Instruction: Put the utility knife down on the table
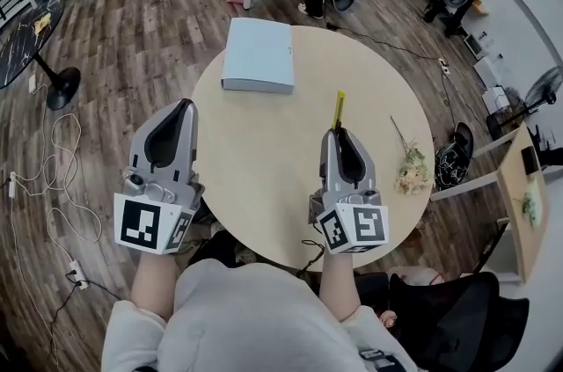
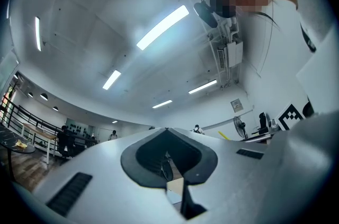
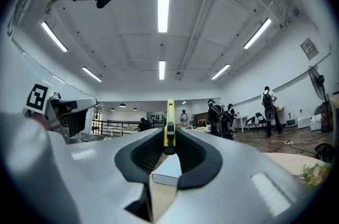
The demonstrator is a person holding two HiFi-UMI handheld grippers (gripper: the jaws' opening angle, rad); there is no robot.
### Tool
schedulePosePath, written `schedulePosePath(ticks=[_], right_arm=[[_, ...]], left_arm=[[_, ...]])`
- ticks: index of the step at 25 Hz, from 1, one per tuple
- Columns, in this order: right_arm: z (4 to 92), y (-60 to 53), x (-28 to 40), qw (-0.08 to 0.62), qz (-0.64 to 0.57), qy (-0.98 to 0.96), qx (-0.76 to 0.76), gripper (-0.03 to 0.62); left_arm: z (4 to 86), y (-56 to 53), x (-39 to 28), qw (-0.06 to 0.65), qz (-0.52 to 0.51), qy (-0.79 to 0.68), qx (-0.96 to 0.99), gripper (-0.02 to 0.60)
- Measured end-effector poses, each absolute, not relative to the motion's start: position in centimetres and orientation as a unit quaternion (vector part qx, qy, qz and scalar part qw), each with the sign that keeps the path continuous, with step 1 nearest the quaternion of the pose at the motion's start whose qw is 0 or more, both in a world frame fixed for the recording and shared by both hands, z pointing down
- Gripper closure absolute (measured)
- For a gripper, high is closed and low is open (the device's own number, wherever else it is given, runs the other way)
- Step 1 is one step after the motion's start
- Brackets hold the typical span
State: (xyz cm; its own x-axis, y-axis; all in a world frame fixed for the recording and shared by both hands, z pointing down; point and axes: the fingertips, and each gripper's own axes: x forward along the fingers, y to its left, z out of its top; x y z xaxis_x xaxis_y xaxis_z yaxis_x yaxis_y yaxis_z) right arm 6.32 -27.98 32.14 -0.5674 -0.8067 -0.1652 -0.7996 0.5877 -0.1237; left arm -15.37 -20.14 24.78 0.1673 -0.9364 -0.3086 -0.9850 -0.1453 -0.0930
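Note:
A yellow utility knife sticks out forward from the tips of my right gripper, which is shut on it above the round beige table. The knife is lifted off the tabletop and points toward the far side. Seen from the right gripper view, the knife stands on edge, clamped between the closed jaws of the right gripper. My left gripper hovers over the table's left edge, shut with nothing in it. In the left gripper view the left gripper points up at the ceiling.
A light blue flat box lies at the table's far side. Dried flowers rest near the right rim. A black chair stands at the lower right. Cables trail over the wooden floor at left, near a small black table.

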Motion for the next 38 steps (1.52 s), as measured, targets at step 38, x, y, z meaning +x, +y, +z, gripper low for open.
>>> schedulePosePath(ticks=[38], right_arm=[[55.1, -38.1, -1.1, -0.131, -0.221, 0.814, -0.522, 0.519]], left_arm=[[31.8, -33.8, -21.6, 0.043, 0.071, 0.575, -0.814, 0.574]])
